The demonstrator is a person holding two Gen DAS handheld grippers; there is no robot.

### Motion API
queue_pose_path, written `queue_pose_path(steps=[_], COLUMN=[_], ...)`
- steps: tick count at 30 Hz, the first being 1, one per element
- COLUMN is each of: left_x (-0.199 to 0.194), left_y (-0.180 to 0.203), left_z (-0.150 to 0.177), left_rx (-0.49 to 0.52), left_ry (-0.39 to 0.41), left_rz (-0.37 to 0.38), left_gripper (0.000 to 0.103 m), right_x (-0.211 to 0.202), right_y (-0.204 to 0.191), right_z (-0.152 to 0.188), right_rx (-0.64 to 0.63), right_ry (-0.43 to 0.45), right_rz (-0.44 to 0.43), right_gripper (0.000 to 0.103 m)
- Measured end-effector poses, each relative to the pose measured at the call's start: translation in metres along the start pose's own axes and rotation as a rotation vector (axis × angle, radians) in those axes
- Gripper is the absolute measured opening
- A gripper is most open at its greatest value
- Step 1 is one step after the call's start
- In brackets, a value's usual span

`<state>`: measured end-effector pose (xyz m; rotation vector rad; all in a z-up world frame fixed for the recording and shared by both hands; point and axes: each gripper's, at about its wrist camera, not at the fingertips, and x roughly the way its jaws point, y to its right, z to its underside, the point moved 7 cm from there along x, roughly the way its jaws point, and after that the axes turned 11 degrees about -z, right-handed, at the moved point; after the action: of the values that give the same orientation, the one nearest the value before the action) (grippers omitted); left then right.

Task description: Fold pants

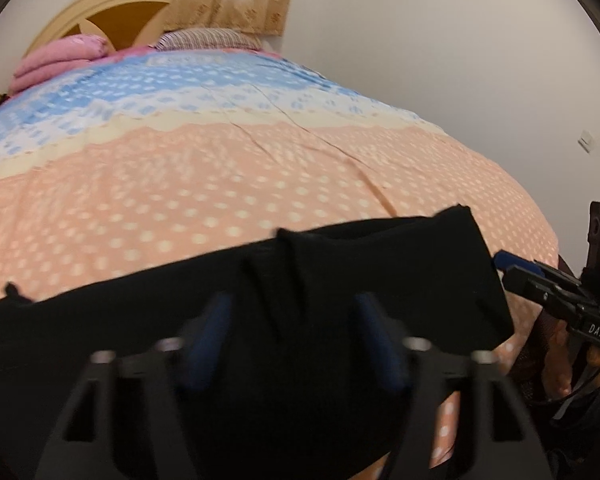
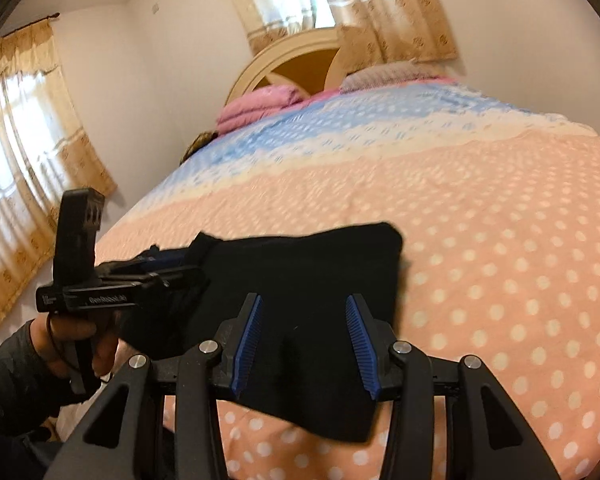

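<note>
Black pants (image 1: 340,280) (image 2: 320,272) lie folded in a dark slab on the peach, polka-dot part of the bedspread (image 1: 220,168) (image 2: 500,240). My left gripper (image 1: 294,320) hangs over them with its jaws partly apart; black cloth fills the blurred gap and the pads do not visibly press on it. In the right wrist view the left gripper (image 2: 172,264) sits at the pants' left edge, held by a hand (image 2: 72,336). My right gripper (image 2: 306,340) stands open above the pants' near part, blue pads clear of the cloth. It shows in the left wrist view as the right gripper (image 1: 512,268) beside the pants' right edge.
A pink folded quilt (image 1: 56,60) (image 2: 256,104) and a checked pillow (image 1: 208,38) (image 2: 392,72) lie at the far end by the arched headboard (image 1: 112,12) (image 2: 300,56). Curtained windows (image 2: 20,152) stand beyond. A white wall (image 1: 460,60) runs along the bed's right side.
</note>
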<state>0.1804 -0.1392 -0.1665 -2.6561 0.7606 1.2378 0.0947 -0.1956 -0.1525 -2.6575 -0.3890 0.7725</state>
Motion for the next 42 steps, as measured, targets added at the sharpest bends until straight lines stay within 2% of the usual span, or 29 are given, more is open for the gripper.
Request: queue_pose_path(steps=[2, 5, 11, 16, 20, 23, 25, 26, 28, 30, 33, 35, 37, 40, 42], left_x=[0.002, -0.008, -0.04, -0.051, -0.031, -0.019, -0.018, -0.02, -0.022, -0.024, -0.037, -0.039, -0.033, -0.033, -0.04], left_y=[0.009, 0.009, -0.017, -0.041, -0.055, -0.059, -0.058, -0.059, -0.056, -0.058, -0.062, -0.067, -0.071, -0.08, -0.087], left_z=[0.003, 0.003, -0.005, -0.002, 0.01, 0.019, 0.022, 0.024, 0.025, 0.024, 0.025, 0.025, 0.029, 0.032, 0.034], left_rx=[0.021, 0.023, -0.061, -0.104, -0.118, -0.109, -0.103, -0.094, -0.053, -0.035, -0.027, -0.023, -0.013, -0.034, -0.051], left_ry=[-0.013, 0.006, 0.031, 0.028, -0.027, -0.039, -0.032, -0.027, -0.018, -0.003, 0.048, 0.063, 0.043, 0.041, 0.051], left_rz=[0.014, 0.022, 0.041, -0.009, -0.056, -0.101, -0.114, -0.125, -0.163, -0.201, -0.23, -0.253, -0.265, -0.271, -0.263], left_gripper=[0.016, 0.013, 0.013, 0.013, 0.013, 0.021, 0.023, 0.026, 0.035, 0.054, 0.07, 0.076, 0.076, 0.076, 0.078], right_x=[0.0, -0.003, -0.017, -0.014, -0.005, 0.013, 0.03, 0.035, 0.036, 0.031, 0.024, 0.025, 0.039, 0.071, 0.071], right_y=[0.004, 0.006, 0.007, -0.011, -0.031, -0.042, -0.039, -0.037, -0.038, -0.042, -0.051, -0.054, -0.047, -0.02, -0.018], right_z=[-0.003, -0.005, -0.009, -0.006, 0.0, 0.015, 0.029, 0.034, 0.036, 0.032, 0.017, 0.007, -0.002, 0.0, 0.001], right_rx=[0.012, 0.039, 0.034, -0.033, -0.101, -0.137, -0.148, -0.155, -0.188, -0.195, -0.204, -0.214, -0.184, -0.074, -0.075], right_ry=[0.02, 0.043, 0.101, 0.095, 0.053, -0.051, -0.138, -0.165, -0.17, -0.158, -0.097, -0.082, -0.096, -0.191, -0.169], right_rz=[0.013, 0.027, 0.041, 0.018, -0.048, -0.093, -0.06, -0.035, -0.019, -0.014, -0.048, -0.043, -0.027, -0.001, -0.009], right_gripper=[0.046, 0.047, 0.05, 0.051, 0.053, 0.056, 0.056, 0.056, 0.056, 0.056, 0.056, 0.057, 0.059, 0.061, 0.061])
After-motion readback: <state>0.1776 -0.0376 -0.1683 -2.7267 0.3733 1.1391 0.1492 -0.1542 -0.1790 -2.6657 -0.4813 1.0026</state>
